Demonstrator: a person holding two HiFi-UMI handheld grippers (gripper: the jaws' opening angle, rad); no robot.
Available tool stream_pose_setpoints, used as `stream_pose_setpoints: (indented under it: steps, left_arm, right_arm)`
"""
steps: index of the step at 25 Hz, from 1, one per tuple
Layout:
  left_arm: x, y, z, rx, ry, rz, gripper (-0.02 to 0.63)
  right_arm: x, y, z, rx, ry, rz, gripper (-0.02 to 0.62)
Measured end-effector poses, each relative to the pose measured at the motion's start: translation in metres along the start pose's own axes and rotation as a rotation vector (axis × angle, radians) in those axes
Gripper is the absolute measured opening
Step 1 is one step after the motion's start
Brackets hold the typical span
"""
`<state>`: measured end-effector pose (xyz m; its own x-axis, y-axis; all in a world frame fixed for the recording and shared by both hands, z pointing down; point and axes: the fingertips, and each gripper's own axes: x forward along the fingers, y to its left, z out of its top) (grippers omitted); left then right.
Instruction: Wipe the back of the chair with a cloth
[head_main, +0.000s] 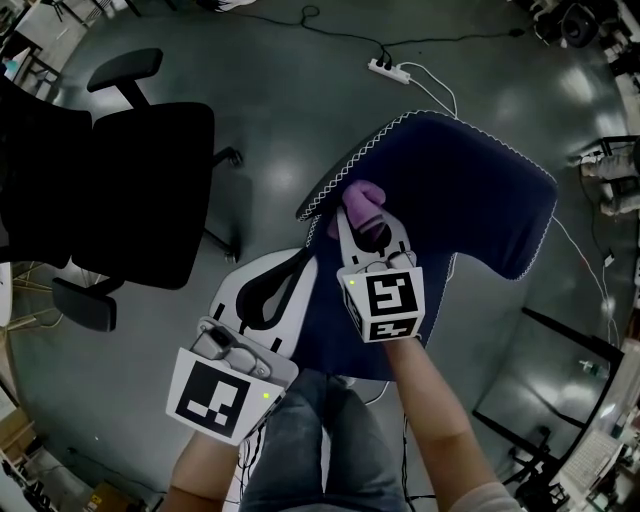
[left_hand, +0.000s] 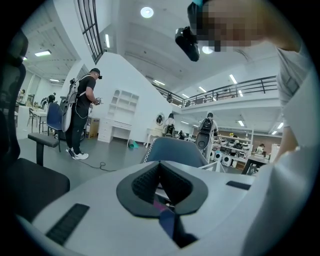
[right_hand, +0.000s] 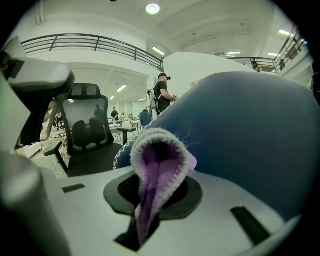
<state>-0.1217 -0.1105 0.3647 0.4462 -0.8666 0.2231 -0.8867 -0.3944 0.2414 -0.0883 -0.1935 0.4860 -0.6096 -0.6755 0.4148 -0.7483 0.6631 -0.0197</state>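
While the person stands over the blue chair, the right hand-held gripper reaches forward to the padded part with the white-stitched edge. Its jaws are closed on a purple cloth, which they pinch in a fold. In the right gripper view the folded cloth rises from between the jaws as a loop with a pale fuzzy border, and its right side lies against the blue padding. From the head view the cloth sits just at the tip of this hand-held gripper, close behind the stitched edge and on the blue surface.

The left hand-held gripper is held lower and to the left, beside the chair and apart from the cloth. Its jaws are pressed together and nothing is seen between them in the left gripper view.

A black office chair stands on the grey floor to the left, well apart from the blue one.
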Motion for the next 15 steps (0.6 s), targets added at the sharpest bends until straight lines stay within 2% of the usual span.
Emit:
stream_pose_setpoints:
  steps: [8, 15]
  left_arm:
    - [0.003, 0.001, -0.003, 0.010, 0.005, 0.007, 0.012]
    - [0.001, 0.002, -0.007, 0.006, 0.019, 0.008, 0.012]
  right_arm:
    - [-0.001, -0.012, -0.003, -0.007, -0.007, -0.047, 0.058]
    - [-0.009, -0.042, -0.012, 0.048, -0.002, -0.122, 0.058]
